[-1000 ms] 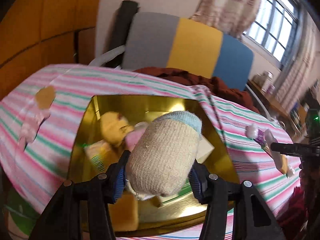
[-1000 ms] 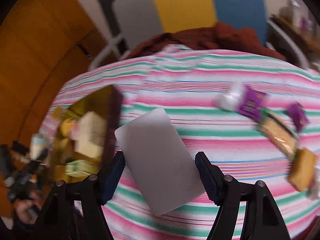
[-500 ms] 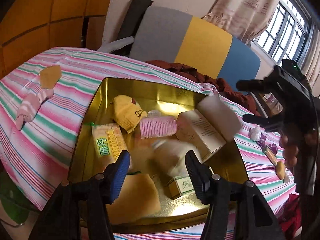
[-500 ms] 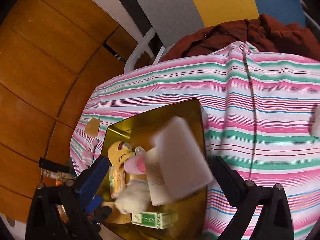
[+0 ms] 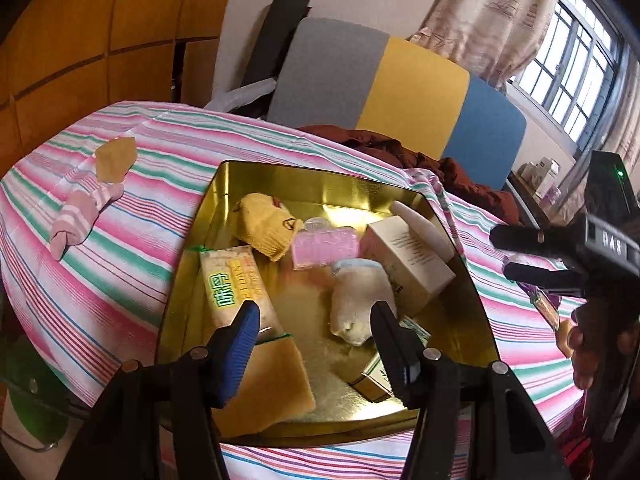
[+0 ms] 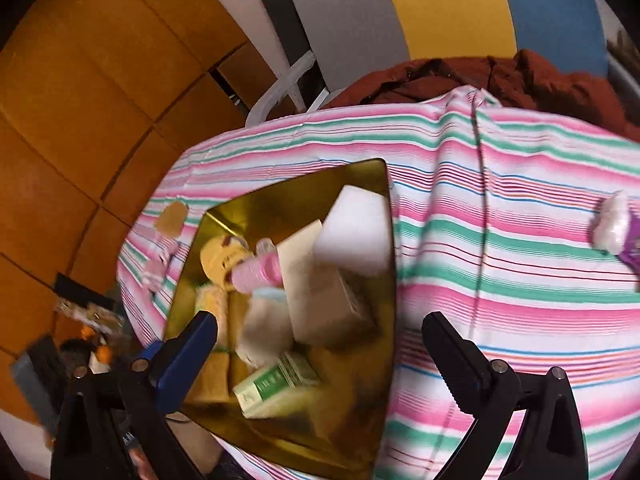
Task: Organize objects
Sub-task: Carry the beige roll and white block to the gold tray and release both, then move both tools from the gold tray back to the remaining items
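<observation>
Left wrist view: both grippers, left and right, gaped empty above tin, mostly filled; socks and snacks remained outside.

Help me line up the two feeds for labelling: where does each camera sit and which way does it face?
Left wrist: on the left gripper, looking down into the gold tray; the right gripper and a hand show.
Right wrist: on the right gripper, above the tray's right edge, facing the striped cloth.
Both show the tray and white box.
</observation>
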The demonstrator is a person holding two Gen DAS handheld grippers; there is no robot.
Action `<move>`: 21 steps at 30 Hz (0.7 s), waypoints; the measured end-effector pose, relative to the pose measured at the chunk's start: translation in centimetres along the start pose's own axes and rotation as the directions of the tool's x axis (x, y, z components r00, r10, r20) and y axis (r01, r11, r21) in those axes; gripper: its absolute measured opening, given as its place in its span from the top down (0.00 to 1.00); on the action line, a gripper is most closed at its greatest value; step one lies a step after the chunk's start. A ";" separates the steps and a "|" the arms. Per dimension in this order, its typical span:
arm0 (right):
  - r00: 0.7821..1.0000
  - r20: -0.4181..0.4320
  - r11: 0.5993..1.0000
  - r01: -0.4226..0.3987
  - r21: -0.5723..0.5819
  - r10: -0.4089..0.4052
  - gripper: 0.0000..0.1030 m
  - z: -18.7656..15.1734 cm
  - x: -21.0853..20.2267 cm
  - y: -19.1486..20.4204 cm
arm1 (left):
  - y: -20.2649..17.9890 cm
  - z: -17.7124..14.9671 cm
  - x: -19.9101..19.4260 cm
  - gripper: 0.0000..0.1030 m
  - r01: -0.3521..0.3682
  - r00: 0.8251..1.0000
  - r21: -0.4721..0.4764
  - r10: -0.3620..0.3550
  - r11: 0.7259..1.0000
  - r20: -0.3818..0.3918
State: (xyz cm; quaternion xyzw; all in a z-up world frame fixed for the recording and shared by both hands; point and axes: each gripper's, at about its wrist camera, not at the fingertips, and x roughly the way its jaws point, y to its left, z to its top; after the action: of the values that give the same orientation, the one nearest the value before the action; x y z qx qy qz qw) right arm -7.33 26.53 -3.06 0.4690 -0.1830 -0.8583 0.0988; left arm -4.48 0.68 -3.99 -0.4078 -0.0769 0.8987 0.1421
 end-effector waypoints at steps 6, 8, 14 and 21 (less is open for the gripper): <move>0.993 0.075 0.994 0.095 -0.054 -0.091 0.00 -2.4 -2.3 0.9 | -1.4 -0.3 -0.8 0.43 -0.013 1.000 0.050 0.013 0.999 0.012; 0.988 0.096 0.988 0.128 -0.083 -0.120 0.00 -3.2 -2.8 1.4 | -1.7 -0.4 -1.2 0.43 -0.021 1.000 0.063 0.020 0.998 0.018; 0.960 0.170 0.962 0.246 -0.122 -0.224 0.00 -5.1 -3.7 2.0 | -2.8 -0.7 -2.1 0.43 -0.061 0.997 0.109 0.057 0.992 0.043; 0.935 0.204 0.938 0.321 -0.132 -0.291 0.00 -6.2 -4.1 1.8 | -3.4 -1.2 -2.2 0.43 -0.069 0.997 0.122 0.066 0.990 0.032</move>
State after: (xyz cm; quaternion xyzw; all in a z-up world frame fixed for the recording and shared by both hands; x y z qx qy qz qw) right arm 0.12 24.87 -2.25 0.4019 -0.0446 -0.9145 -0.0155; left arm -1.54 3.26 -2.33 -0.3880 -0.0094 0.9116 0.1353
